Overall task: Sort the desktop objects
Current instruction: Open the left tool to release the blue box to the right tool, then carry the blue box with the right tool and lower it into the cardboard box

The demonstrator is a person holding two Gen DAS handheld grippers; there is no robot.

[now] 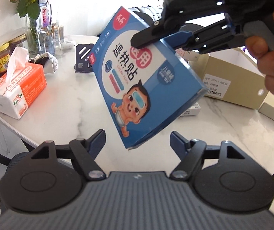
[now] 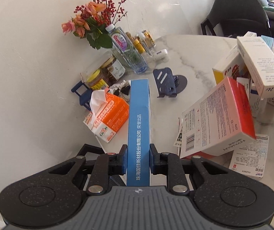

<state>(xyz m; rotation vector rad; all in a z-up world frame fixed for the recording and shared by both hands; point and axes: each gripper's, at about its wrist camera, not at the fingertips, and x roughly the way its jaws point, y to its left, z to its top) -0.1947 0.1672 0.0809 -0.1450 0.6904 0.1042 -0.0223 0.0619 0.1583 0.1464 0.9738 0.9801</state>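
Spread wide below the flat blue cardboard fever-patch box (image 1: pixel 144 80), the left gripper (image 1: pixel 137 140) is gripping nothing, while the right gripper (image 2: pixel 138 158) is clamping that box's narrow edge.

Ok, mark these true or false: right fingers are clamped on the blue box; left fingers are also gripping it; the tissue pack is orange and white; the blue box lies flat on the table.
1. The right gripper is shut on the blue box: true.
2. The left gripper also grips it: false, its fingers stand open, apart from the box.
3. The tissue pack is orange and white: true.
4. The blue box lies flat on the table: false, it hangs tilted above it.
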